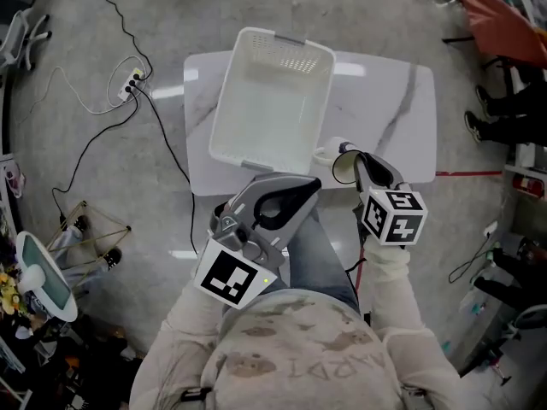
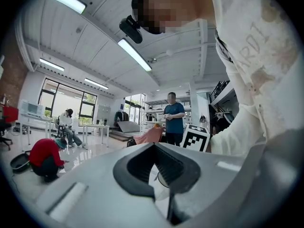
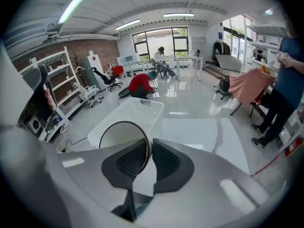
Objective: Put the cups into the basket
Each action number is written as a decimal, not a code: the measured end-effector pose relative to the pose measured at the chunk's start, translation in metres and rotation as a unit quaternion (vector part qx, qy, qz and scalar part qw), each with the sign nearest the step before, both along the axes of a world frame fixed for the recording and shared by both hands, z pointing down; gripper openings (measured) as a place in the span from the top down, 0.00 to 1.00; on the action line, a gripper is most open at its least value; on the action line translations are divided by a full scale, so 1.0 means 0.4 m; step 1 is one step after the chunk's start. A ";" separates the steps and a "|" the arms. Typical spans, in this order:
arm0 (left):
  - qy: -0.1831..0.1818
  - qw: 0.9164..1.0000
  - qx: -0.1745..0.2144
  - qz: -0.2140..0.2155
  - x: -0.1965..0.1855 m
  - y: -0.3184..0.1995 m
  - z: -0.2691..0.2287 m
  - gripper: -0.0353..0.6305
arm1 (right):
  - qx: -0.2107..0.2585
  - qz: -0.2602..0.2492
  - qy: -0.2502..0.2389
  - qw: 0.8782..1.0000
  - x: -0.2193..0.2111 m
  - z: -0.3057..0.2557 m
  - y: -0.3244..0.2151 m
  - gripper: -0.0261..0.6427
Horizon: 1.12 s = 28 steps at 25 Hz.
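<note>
A white cup (image 1: 339, 166) with a dark rim hangs over the table's near edge, just right of the basket's near corner. My right gripper (image 1: 349, 155) is shut on its rim. In the right gripper view the cup (image 3: 121, 137) sits left of the jaws, with its rim pinched between the dark pads of that gripper (image 3: 148, 146). The empty white perforated basket (image 1: 224, 122) stands on the white marble table (image 1: 389, 101) and shows ahead as the basket (image 3: 137, 109). My left gripper (image 1: 311, 184) is held below the table's near edge, shut and empty. The left gripper (image 2: 155, 146) points up at the ceiling.
Black cables and a power strip (image 1: 132, 82) lie on the floor left of the table. A person in blue (image 3: 286, 75) stands at the table's right, near a chair draped in pink cloth (image 3: 249, 85). Another person in red (image 3: 141, 84) crouches beyond the basket.
</note>
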<state>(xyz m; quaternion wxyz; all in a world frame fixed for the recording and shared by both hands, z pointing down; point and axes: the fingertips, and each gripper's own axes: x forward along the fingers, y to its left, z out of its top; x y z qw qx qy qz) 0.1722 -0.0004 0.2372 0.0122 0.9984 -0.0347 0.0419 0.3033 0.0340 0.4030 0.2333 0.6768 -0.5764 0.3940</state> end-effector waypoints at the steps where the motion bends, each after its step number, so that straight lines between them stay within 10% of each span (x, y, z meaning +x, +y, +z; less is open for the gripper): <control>1: 0.001 1.000 0.003 -0.007 -0.007 -0.009 -0.009 0.95 | 0.008 -0.009 0.000 1.000 -0.009 -0.020 -0.022 0.87; 9: -0.005 0.997 0.000 -0.071 -0.111 -0.081 -0.011 0.95 | 0.021 -0.093 -0.012 0.995 -0.142 -0.001 -0.203 0.87; 28: 0.026 0.985 -0.035 -0.166 -0.262 -0.188 0.132 0.95 | -0.115 -0.215 -0.030 0.969 -0.329 0.458 -0.408 0.86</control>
